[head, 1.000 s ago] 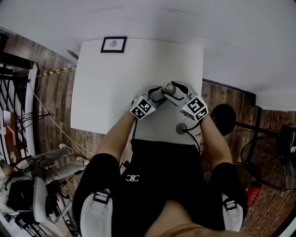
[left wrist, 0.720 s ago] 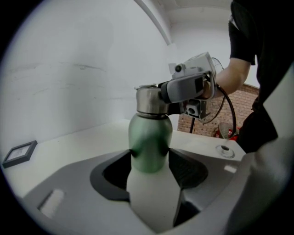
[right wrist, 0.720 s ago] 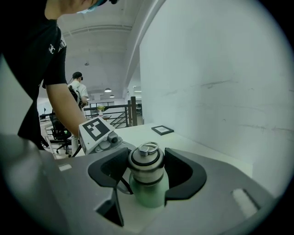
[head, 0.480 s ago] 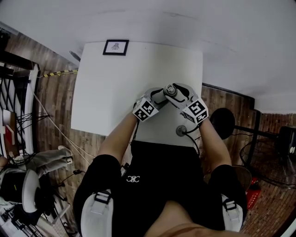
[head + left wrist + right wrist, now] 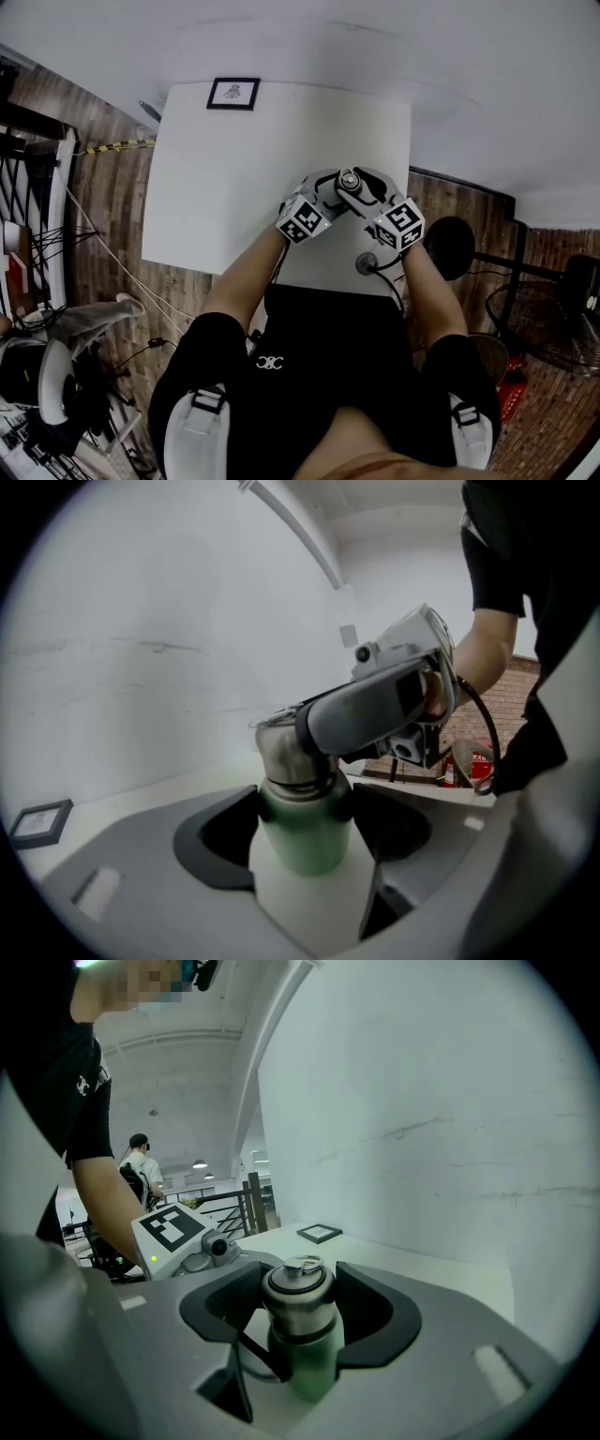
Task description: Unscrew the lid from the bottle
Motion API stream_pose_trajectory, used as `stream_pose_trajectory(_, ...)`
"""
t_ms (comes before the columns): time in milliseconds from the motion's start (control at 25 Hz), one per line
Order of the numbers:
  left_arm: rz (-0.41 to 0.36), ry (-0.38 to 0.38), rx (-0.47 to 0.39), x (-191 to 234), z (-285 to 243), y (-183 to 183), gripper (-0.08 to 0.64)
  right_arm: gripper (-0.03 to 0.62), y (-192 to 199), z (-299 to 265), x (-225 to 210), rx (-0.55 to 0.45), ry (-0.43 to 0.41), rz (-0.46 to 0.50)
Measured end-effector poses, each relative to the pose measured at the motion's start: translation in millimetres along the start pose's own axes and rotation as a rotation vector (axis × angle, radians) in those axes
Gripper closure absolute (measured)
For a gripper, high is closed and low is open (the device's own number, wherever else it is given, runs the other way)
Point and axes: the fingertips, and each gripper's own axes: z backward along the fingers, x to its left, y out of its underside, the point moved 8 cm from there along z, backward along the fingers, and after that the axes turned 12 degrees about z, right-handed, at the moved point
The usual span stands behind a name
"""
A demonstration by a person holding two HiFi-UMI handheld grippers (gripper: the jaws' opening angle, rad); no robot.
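Green bottle [image 5: 300,841] has just been freed by the opening left tongs [image 5: 305,803], its lid [image 5: 296,1302] clamped in the right tongs [image 5: 300,1288], likely for regripping.

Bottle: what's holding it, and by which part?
The right gripper clamps its steel lid. The left gripper has just opened its jaws around the green body, not pressing it.
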Motion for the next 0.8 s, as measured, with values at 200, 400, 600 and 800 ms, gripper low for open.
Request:
stream_pose_trajectory(200,-0.055,0.027,0.045,-4,-2,-1,0.193,0.342,3,8,-1,0.015,-0.046,0.038)
stream_pose_trajectory(400,-0.178,0.096,0.104,-10,-8,-5,0.195,0.342,2,11,-10,0.169,-0.317,0.255)
stream_pose_trajectory(600,-0.191,0.118,0.114,-10,-14,-8,0.195,0.343,-12,9,-22,0.318,-0.554,0.450)
stream_pose_trajectory(800,-0.150,0.117,0.111,-6,-12,-7,0.195,0.344,-32,5,-25,0.273,-0.552,0.450)
